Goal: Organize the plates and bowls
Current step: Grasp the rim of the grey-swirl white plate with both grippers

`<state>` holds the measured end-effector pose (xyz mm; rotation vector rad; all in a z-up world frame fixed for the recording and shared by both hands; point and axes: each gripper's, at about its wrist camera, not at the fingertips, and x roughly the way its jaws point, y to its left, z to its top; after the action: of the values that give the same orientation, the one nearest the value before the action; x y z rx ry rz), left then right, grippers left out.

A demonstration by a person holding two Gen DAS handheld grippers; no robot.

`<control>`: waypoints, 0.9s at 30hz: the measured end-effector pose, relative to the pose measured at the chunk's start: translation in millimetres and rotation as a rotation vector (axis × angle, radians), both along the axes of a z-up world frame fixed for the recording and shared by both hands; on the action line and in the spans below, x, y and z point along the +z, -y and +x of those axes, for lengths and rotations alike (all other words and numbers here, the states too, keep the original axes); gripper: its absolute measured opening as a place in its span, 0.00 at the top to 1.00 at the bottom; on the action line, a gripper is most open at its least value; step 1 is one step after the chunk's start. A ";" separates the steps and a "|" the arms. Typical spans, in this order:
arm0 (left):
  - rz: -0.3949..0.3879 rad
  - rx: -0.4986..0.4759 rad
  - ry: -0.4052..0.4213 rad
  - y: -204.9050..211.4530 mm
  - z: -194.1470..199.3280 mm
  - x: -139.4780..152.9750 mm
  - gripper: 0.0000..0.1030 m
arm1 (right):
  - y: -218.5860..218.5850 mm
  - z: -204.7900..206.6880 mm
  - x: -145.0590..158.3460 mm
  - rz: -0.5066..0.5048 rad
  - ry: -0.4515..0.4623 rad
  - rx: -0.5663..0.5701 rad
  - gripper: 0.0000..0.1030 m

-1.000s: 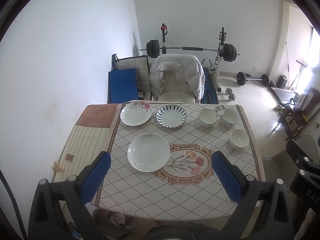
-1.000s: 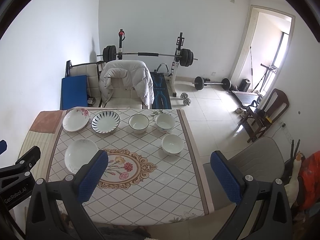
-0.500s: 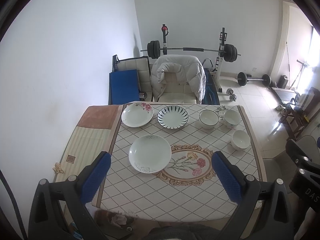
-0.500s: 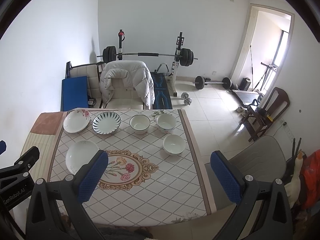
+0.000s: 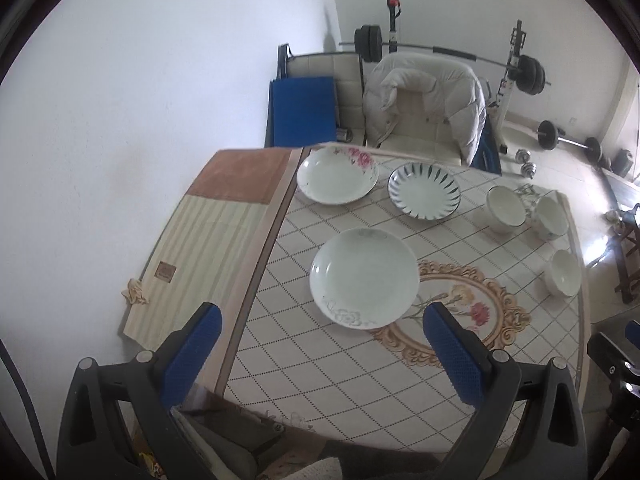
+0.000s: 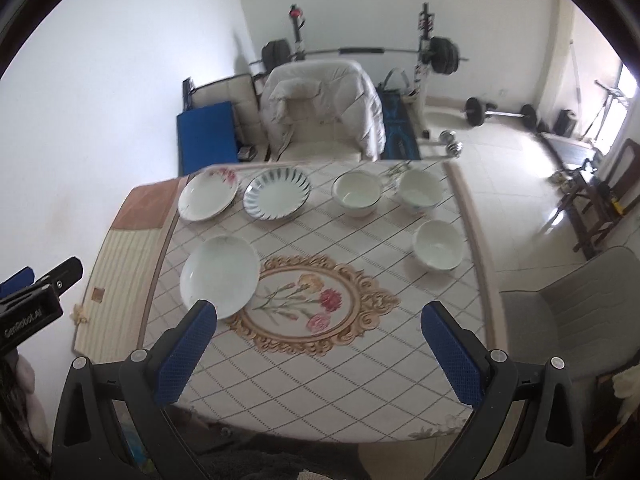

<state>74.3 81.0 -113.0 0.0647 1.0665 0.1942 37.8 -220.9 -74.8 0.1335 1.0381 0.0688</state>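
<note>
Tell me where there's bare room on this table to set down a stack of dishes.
The near half of the diamond-patterned tablecloth is bare, between the open left gripper and right gripper. So is the floral oval medallion. Crowded: the far edge, with the pink-flowered plate, striped plate and white bowls.

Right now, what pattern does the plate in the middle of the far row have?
The striped plate has dark blue leaf-like strokes radiating around its rim, with a plain white centre. The left wrist view shows it best.

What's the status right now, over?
Left gripper and right gripper open, empty. Three plates, three bowls untouched on table. Nothing blocking.
</note>
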 end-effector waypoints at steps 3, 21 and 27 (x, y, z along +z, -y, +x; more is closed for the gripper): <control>0.011 -0.005 -0.073 -19.6 25.4 -42.0 0.01 | -17.2 34.8 -57.0 0.034 -0.101 0.047 0.00; -0.323 -0.169 -0.572 -108.1 212.7 -283.6 0.50 | -127.0 234.0 -309.3 0.238 -0.512 0.064 0.02; -0.375 -0.202 -0.638 -106.3 217.1 -313.9 0.58 | -138.6 250.0 -346.9 0.275 -0.593 0.059 0.20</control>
<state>291.4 187.3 -426.9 -0.1121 1.7052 -0.2299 287.8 -82.3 -421.6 0.3893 1.6228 0.2365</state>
